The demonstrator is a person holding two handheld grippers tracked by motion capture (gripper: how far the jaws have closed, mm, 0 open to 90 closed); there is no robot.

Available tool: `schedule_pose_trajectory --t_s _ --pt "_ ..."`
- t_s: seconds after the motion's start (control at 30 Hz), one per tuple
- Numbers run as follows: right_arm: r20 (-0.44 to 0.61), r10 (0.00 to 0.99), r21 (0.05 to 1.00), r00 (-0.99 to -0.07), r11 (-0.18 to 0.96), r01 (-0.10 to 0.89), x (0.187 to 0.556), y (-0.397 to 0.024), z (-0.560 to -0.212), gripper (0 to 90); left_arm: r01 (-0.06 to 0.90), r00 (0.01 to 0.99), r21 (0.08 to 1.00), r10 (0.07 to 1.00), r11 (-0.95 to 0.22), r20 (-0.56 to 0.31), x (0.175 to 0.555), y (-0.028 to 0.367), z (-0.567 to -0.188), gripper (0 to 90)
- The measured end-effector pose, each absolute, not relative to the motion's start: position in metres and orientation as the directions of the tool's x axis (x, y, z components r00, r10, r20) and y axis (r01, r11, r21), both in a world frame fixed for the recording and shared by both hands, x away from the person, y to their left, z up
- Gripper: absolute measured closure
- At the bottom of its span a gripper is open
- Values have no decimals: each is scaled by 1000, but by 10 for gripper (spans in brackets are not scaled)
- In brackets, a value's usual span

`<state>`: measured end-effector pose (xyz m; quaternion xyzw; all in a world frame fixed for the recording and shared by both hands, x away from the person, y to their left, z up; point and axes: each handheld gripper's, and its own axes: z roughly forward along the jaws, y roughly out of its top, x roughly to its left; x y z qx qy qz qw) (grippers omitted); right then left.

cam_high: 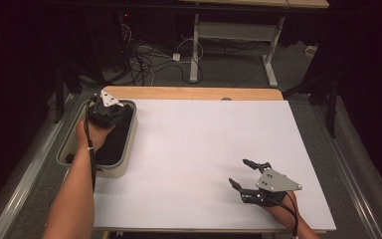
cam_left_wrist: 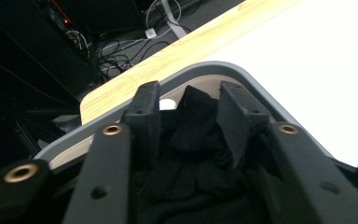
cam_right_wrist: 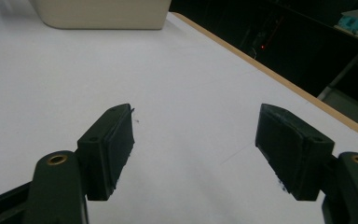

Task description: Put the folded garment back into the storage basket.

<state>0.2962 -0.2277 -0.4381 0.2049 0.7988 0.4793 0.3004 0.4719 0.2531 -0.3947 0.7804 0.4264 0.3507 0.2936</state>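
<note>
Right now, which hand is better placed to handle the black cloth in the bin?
Left. The left gripper is down in the bin with the black cloth between its parted fingers, though not clamped. The right gripper sits open on the bare white table, well across from the bin.

Beyond the white table (cam_high: 199,149) you had a tangle of cables (cam_high: 144,59) and a grey desk frame (cam_high: 234,35) on the floor.
</note>
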Motion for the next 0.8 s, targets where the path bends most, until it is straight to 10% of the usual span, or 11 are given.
schedule_pose_trajectory --t_s 0.57,0.8 --pt "-277 625 895 -729 445 42 297 -228 -439 254 411 379 788 872 -458 309 462 246 -394 202" --pt "-264 636 903 -725 427 45 298 -229 -438 228 392 390 799 869 -456 304 458 245 -394 200"
